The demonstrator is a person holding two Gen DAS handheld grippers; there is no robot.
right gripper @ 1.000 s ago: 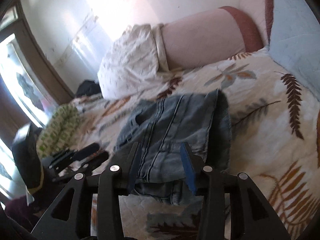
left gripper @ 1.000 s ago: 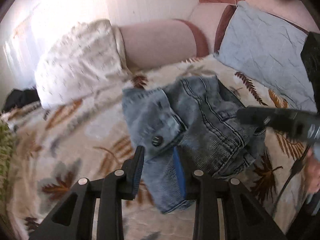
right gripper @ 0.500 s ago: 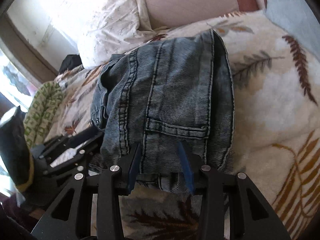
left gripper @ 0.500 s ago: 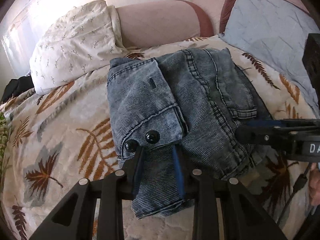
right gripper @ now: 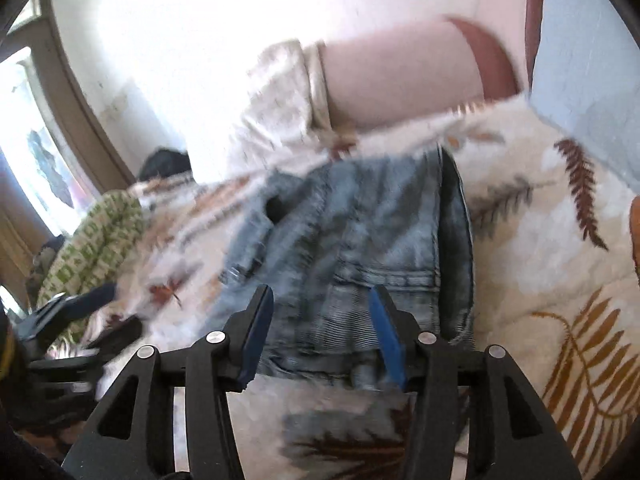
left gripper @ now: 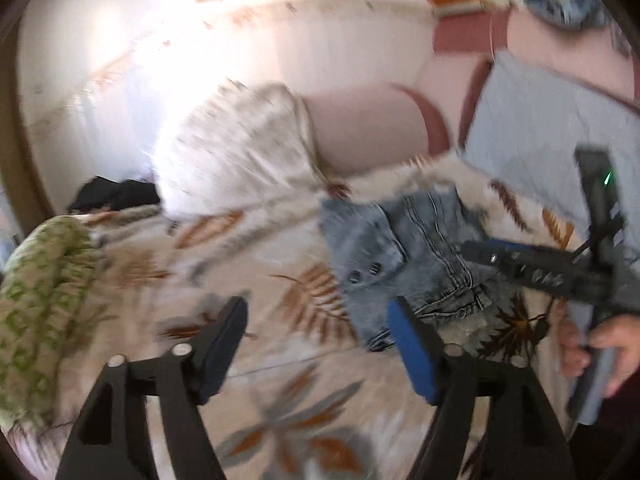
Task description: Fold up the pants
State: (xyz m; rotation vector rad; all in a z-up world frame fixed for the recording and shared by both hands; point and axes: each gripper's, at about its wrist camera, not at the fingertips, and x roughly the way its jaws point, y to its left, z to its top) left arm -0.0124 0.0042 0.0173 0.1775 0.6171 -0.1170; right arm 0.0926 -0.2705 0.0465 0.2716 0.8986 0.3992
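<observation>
The folded blue denim pants (left gripper: 404,256) lie in a compact bundle on the leaf-print bedspread (left gripper: 248,264). In the left wrist view my left gripper (left gripper: 316,344) is wide open and empty, off to the left and in front of the pants. The right gripper shows there at the right, over the bundle's right edge (left gripper: 532,270). In the right wrist view the pants (right gripper: 360,232) lie just beyond my right gripper (right gripper: 320,332), which is open and empty with its fingertips at the bundle's near edge. Both views are motion-blurred.
A white patterned pillow (left gripper: 236,152) and a pink bolster (left gripper: 368,128) lie at the head of the bed. A pale blue pillow (left gripper: 544,128) is at the right. A green patterned cloth (left gripper: 40,292) lies at the left, dark clothing (left gripper: 116,196) behind it.
Both grippers have opened, let go of the pants and pulled back. The left one has swung left, away from the bundle. The pants stay folded on the bed.
</observation>
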